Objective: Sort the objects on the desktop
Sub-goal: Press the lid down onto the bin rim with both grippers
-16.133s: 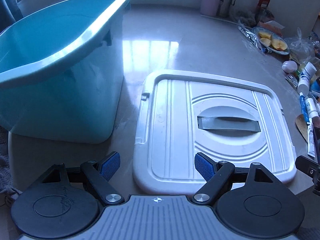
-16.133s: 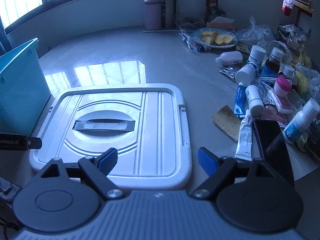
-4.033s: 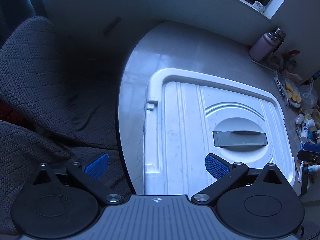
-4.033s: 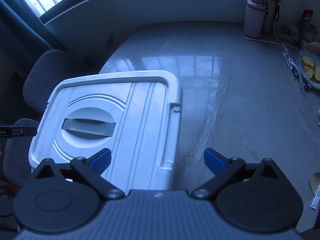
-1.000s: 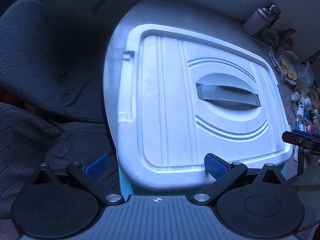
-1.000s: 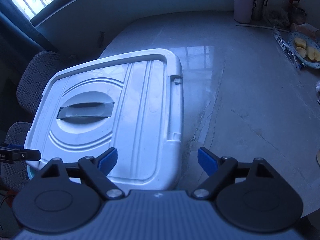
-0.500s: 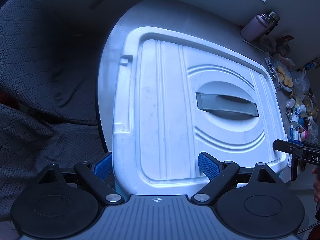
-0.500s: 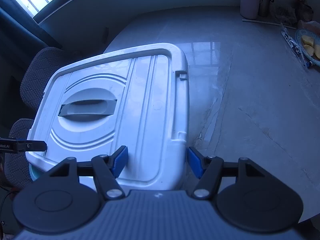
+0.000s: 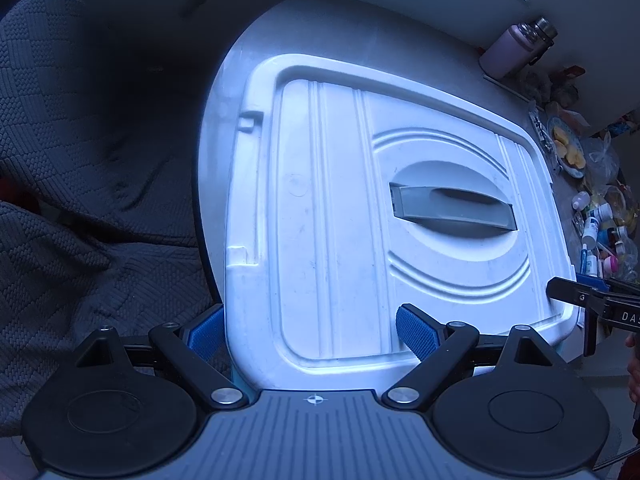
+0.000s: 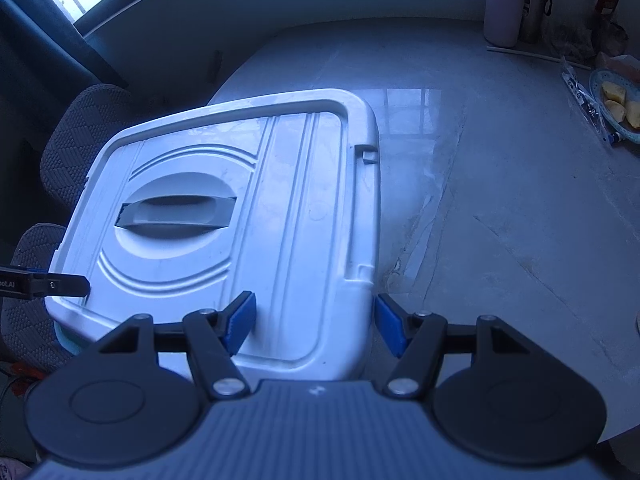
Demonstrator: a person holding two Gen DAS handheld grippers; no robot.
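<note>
Left wrist view: my left gripper [image 9: 308,330] straddles the near left corner of the white lid [image 9: 340,216] — one blue pad outside the lid's edge, the other resting on its top. Whether the pads actually press, I cannot tell. The lid, with its grey handle [image 9: 452,210], sits on a teal bin [image 9: 239,380], visible only as a sliver under the near rim. The bin stands on the pale table [image 9: 256,40], beside a dark quilted chair [image 9: 80,160]. Far right: a plate of fruit [image 9: 568,148], small bottles [image 9: 596,220], a pink flask [image 9: 506,54]. The right gripper's tip shows at the lid's right corner.

Right wrist view: my right gripper [image 10: 314,322] is clamped on the lid's near right corner — one pad on top, one against the outer edge. Its jaws have just been closing. Flask and plate stand well apart, across the table.
</note>
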